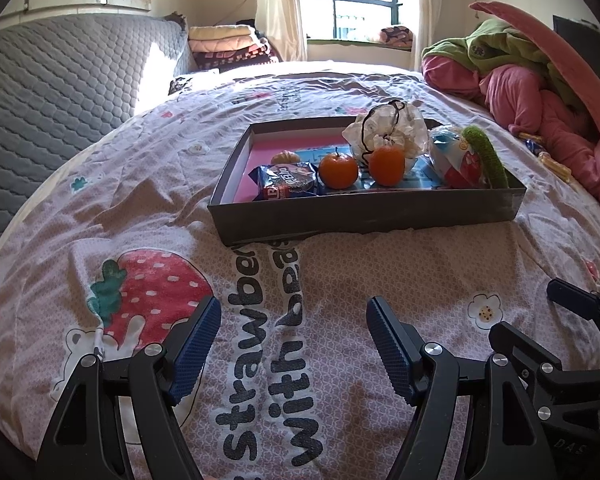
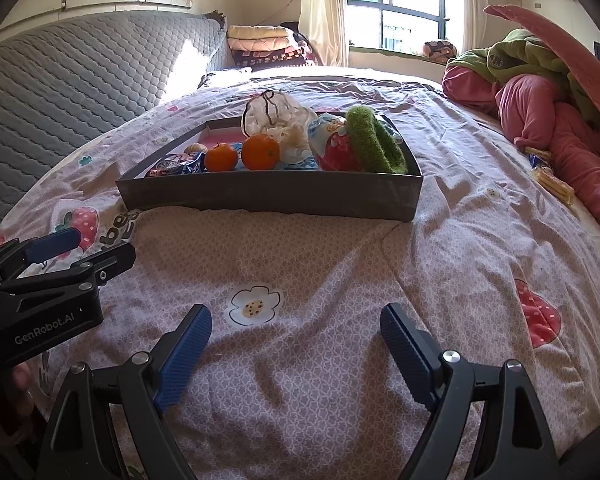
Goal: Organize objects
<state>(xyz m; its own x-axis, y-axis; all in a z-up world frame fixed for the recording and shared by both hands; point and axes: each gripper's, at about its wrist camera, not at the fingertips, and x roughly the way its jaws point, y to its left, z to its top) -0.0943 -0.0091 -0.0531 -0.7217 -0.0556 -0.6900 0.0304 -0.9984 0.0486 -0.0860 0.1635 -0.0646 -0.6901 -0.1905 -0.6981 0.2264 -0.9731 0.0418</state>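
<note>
Hovering over the bed (image 2: 300, 264), the left gripper (image 1: 294, 344) and right gripper (image 2: 296, 352) are both spreading their fingers wide, gripping nothing. The cardboard tray (image 1: 364, 216), long axis 9-to-3, is lying at 12 o'clock; yellow snack packets (image 2: 552, 184) are sitting at 2 o'clock, nearer the right gripper.

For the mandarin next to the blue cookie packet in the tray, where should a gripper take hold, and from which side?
Grip the left mandarin across its round middle, coming from above. The tray wall blocks a low approach from the front, and the cookie packet and second mandarin crowd its sides, so the fingers should probably close front to back. Both grippers, left gripper and right gripper, are open and empty.
</note>
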